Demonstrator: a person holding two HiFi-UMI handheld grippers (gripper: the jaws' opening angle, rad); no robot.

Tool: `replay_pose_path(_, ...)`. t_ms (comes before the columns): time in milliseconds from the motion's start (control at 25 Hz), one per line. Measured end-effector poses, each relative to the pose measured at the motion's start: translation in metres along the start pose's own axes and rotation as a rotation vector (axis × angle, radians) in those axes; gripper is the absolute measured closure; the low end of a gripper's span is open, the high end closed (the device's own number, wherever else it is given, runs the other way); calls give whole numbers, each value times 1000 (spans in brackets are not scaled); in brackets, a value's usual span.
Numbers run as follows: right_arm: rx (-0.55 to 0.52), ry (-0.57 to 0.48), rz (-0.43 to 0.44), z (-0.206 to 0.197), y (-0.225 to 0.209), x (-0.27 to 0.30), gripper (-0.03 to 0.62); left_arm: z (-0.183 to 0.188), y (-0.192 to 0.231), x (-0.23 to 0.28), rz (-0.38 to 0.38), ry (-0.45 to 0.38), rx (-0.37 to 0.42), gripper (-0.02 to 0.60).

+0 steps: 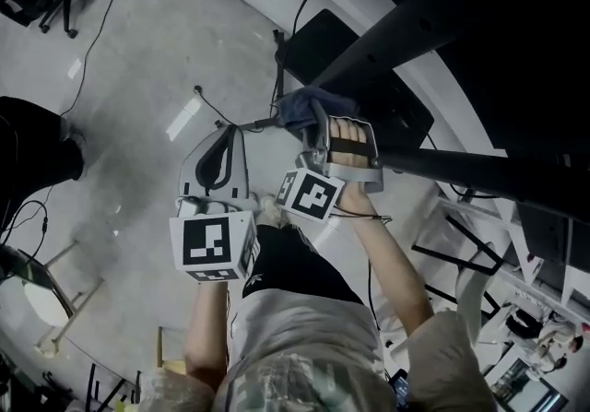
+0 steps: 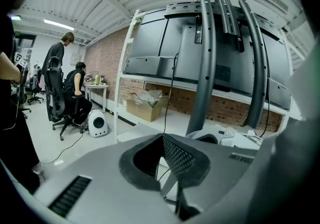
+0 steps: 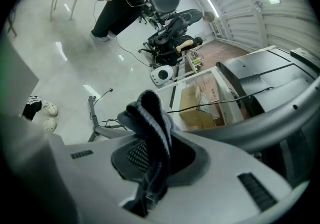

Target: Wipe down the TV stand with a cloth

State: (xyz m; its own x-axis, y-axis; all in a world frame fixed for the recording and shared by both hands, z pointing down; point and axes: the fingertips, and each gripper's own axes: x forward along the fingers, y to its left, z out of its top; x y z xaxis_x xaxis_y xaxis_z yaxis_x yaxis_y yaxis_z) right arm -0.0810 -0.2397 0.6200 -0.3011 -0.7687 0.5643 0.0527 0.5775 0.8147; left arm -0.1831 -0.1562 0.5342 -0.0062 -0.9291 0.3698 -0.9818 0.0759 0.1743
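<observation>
We hold the cloth (image 3: 150,113) pinched in our right gripper (image 3: 157,160), whose jaws are closed on its bunched middle. It looks soft, light and limp. Its long axis runs along the jaws, with the free end poking forward, near the TV stand (image 3: 260,120) bar. Our left gripper (image 2: 161,140) is closed and empty.

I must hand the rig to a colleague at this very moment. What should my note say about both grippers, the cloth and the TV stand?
Right gripper: shut on the dark blue cloth, held close to the black bars of the TV stand. Contact with a bar cannot be told.
Left gripper: shut, empty, beside the right one, over the floor.
Done: cloth is gripped. How much is already wiped cannot be judged.
Left: probably wiping along the stand's bars.
</observation>
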Motion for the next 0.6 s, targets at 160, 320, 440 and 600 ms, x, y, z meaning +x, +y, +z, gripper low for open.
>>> replay_pose_path(160,-19,8,54,-8,34,18,537,-21,3,6,3,32,-3,566)
replay_pose_path(320,-28,22,95,-15,56,32,537,-28,1,14,-13,39,-1,568)
replay_pose_path(440,-24,23,122,-20,72,41,537,-31,-2,21,-22,35,-7,566)
replay_pose_path(600,-24,31,169,-27,97,56,537,-39,-3,30,-25,37,-18,566)
